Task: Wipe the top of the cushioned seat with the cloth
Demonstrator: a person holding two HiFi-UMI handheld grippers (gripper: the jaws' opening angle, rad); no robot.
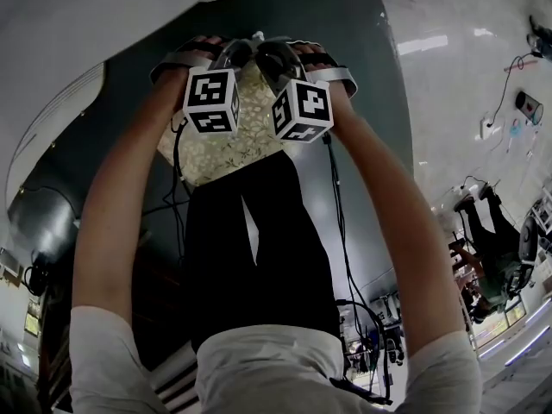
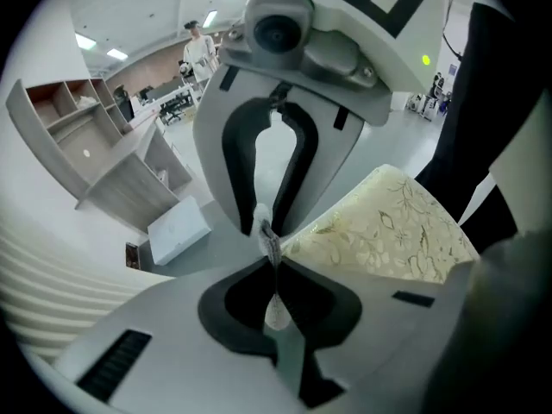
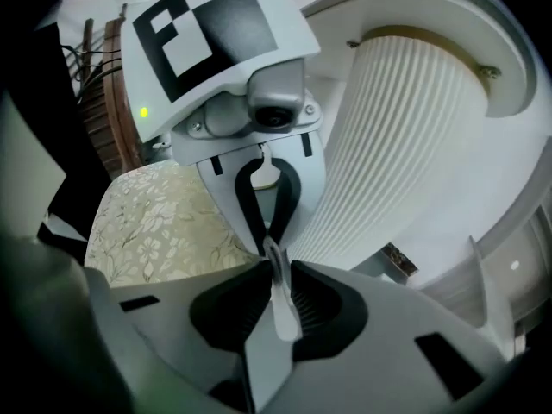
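Hanging under both tools in the head view is a cream woven cloth (image 1: 226, 141) with a pale floral pattern. It is flat and roughly square, and it lies against the person's black clothing (image 1: 259, 257). The left gripper (image 2: 273, 270) has its jaws pressed together on a thin edge of that cloth. The right gripper (image 3: 278, 274) pinches the same edge, tip to tip with the left. A white ribbed column (image 3: 405, 136) rises beyond.

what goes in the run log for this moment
left gripper: shut on cloth edge | right gripper: shut on cloth edge | cloth: spread between both grippers
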